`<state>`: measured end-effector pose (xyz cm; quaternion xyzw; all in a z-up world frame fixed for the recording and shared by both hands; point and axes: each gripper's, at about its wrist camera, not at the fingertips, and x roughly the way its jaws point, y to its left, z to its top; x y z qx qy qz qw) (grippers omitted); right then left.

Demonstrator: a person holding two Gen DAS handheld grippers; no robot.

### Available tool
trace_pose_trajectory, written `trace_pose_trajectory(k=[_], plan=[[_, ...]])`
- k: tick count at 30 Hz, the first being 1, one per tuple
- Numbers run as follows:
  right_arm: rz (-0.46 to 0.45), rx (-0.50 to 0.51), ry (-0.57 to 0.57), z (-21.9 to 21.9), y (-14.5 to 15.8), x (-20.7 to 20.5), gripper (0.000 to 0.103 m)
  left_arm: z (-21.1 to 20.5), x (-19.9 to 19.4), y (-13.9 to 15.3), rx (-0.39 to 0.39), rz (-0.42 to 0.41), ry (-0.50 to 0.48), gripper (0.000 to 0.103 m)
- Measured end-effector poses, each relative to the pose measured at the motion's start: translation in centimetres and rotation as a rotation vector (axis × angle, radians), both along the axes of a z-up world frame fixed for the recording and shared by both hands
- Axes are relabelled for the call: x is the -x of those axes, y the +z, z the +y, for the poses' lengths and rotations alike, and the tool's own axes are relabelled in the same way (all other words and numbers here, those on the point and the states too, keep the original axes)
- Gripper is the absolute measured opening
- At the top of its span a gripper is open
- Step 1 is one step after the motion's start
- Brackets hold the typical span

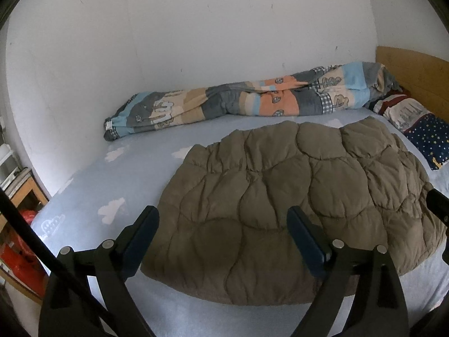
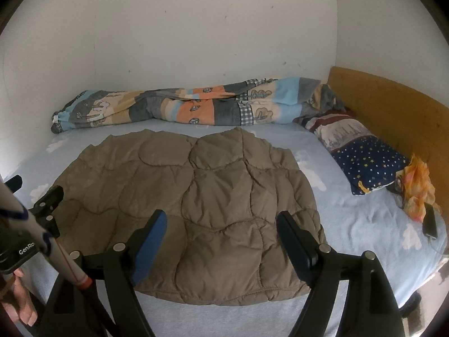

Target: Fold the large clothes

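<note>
Hovering over the near edge of the bed, the left gripper (image 1: 223, 219) has its two dark fingers spread wide with nothing pinched between them; through the gap shows the brown quilted jacket (image 1: 294, 196). The right gripper (image 2: 221, 224) is likewise spread, empty, above the same jacket (image 2: 196, 196).

In both wrist views the jacket lies flat in the lower middle of the frame, puffy and stitched in rounded panels, resting on the pale blue sheet (image 1: 126, 174) printed with white clouds. Its near hem runs along the front edge of the bed, just below the fingertips.

At the left edge of the right wrist view, part of the left gripper's black frame appears, with a hand (image 2: 19, 300) below it in the lower left corner.

Further back, a rolled patchwork duvet (image 1: 238, 98) in orange, grey and light blue stretches across the middle of the frame against the white wall (image 1: 196, 28). At the right sits a pillow (image 2: 364, 157) with a starry navy end, beside a wooden headboard (image 2: 393, 112). An orange cloth (image 2: 418, 185) lies at the pillow's near end, with a dark phone-like object (image 2: 429, 221) just beside it.
</note>
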<state>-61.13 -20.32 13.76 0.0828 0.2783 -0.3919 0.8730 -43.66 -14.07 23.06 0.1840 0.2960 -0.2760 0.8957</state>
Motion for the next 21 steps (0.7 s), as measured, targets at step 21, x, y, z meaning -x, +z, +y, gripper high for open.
trace_pose_trajectory(k=[21], plan=[[-0.015,0.025,-0.025,0.1,0.1,0.3,0.086,1.1,-0.2,2.2,0.01,-0.052,0.033,0.093]])
